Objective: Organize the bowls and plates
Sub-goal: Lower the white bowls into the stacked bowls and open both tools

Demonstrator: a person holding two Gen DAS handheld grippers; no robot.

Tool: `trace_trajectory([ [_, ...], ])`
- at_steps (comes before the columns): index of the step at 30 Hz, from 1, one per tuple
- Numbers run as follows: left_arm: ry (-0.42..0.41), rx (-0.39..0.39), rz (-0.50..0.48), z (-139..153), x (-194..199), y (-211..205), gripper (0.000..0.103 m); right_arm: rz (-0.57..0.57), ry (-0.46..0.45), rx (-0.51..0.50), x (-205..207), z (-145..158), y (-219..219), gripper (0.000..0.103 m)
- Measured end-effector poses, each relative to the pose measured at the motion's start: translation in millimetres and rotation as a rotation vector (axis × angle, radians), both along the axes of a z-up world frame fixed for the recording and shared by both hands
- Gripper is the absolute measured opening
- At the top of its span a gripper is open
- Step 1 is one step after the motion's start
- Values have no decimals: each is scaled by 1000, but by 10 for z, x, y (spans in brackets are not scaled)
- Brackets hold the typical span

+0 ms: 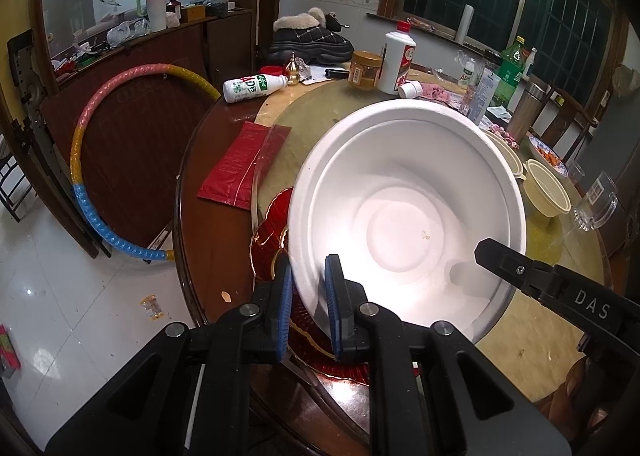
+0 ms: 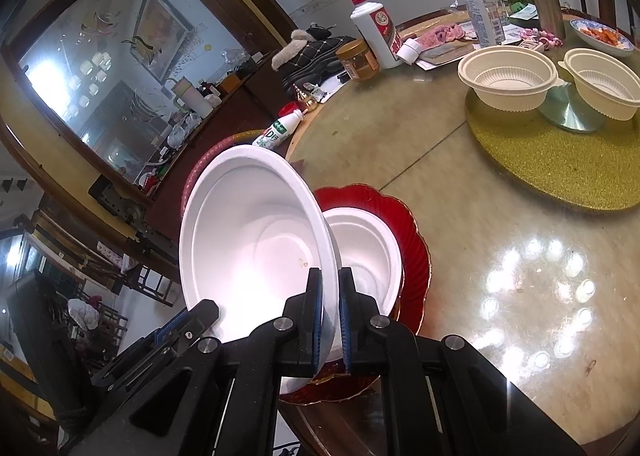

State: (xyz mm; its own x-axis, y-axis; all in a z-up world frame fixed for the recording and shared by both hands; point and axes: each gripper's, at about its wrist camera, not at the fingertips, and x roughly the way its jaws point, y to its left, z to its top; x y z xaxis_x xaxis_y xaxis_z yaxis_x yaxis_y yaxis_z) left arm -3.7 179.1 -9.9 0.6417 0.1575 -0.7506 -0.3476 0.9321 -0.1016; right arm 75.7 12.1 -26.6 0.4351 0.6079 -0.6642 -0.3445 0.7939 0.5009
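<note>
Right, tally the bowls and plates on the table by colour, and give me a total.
White foam bowls: 2, the tilted one and the one on the plate
Cream plastic bowls: 2, and
Red plate: 1
Blue-patterned dish with food: 1
Total: 6

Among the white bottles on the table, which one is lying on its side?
The small white bottle with green print, near the table's edge beside the hula hoop, lies on its side. The tall white bottle with the red cap stands upright near the brown jar.
</note>
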Motion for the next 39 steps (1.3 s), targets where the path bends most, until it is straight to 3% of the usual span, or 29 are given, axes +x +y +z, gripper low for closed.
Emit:
trace_trajectory([
  [28, 17, -27, 2, -32, 40, 81, 14, 8, -2, -15, 16, 21, 77, 12],
  [39, 56, -29, -3, -111, 208, 93, 14, -11, 41, -9, 150, -95, 59, 14],
])
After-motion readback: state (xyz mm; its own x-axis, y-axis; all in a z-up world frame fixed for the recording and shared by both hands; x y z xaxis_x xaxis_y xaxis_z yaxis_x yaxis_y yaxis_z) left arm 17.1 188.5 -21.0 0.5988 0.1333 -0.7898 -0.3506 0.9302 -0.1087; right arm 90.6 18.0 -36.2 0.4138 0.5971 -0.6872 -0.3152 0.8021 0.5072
